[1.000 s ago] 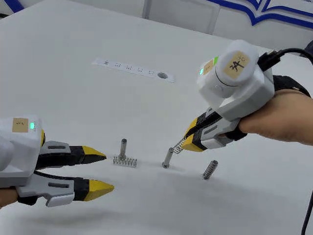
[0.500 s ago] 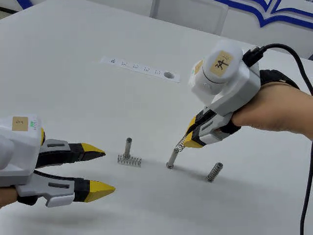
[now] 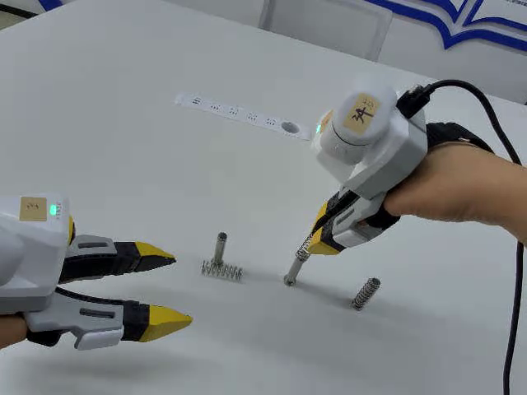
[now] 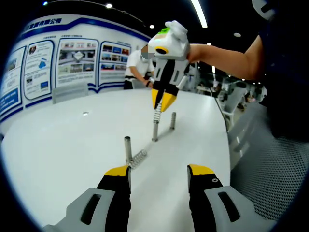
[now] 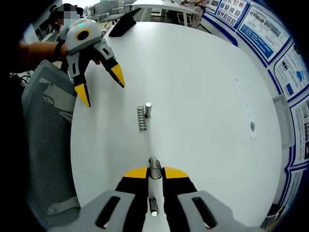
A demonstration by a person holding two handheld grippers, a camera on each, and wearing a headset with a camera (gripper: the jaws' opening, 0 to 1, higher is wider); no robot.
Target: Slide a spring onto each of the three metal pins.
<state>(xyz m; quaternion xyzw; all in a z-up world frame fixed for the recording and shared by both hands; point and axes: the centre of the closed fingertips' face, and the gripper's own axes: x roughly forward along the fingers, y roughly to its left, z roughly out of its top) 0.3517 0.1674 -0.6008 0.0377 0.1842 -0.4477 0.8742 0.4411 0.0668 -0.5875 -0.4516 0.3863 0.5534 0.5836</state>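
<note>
I see a broad white table point(image 3: 115, 99) with a socket strip point(image 3: 239, 115) set flush into it. Blue-trimmed display boards point(image 4: 72, 58) line the wall, strip lights point(image 4: 199, 13) run overhead, and a grey mesh chair point(image 5: 43, 145) stands beside the table.

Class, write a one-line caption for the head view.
The right gripper holds a spring atop the middle pin; the open left gripper hovers near a loose spring beside a second pin.
</note>
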